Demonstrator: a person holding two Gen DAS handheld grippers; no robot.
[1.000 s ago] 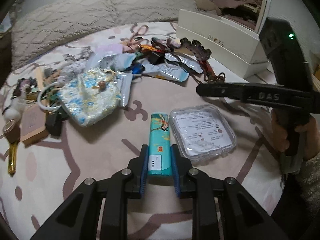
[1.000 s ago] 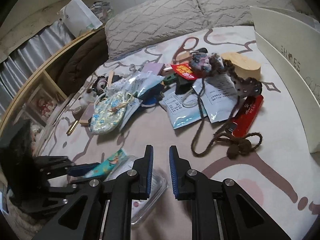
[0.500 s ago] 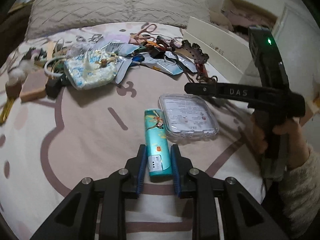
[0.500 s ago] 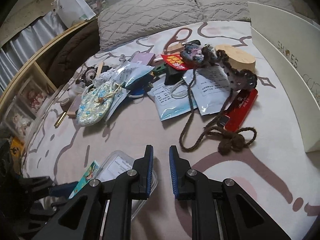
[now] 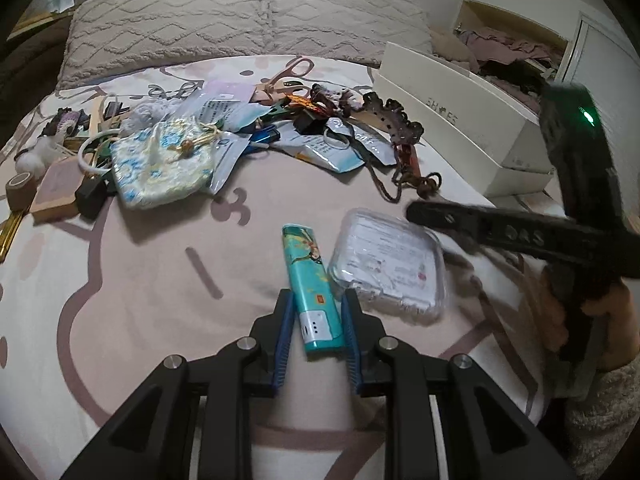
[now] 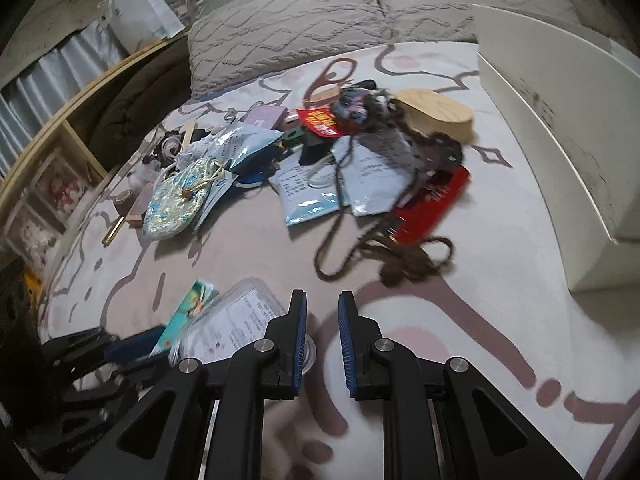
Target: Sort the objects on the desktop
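A teal lighter-shaped case (image 5: 312, 284) lies on the pink bedspread between the jaws of my left gripper (image 5: 318, 308), which stand apart from its sides. A clear plastic box (image 5: 390, 266) lies just right of it. The right gripper (image 5: 416, 212) hovers over that box in the left wrist view. In the right wrist view my right gripper (image 6: 322, 312) is slightly open and empty, with the clear box (image 6: 236, 320) and teal case (image 6: 188, 312) at its lower left. A pile of small objects (image 6: 320, 152) lies beyond.
A white shoe box (image 5: 460, 120) stands at the right. A floral pouch (image 5: 160, 160), sachets (image 6: 308, 192), a red case (image 6: 432, 204), a brown cord (image 6: 384, 256) and scissors (image 5: 292, 74) lie in the pile. Pillows (image 5: 240, 20) sit at the back.
The left gripper's jaws have opened off the teal case, which now lies slightly tilted. The right gripper has swung toward the clear box.
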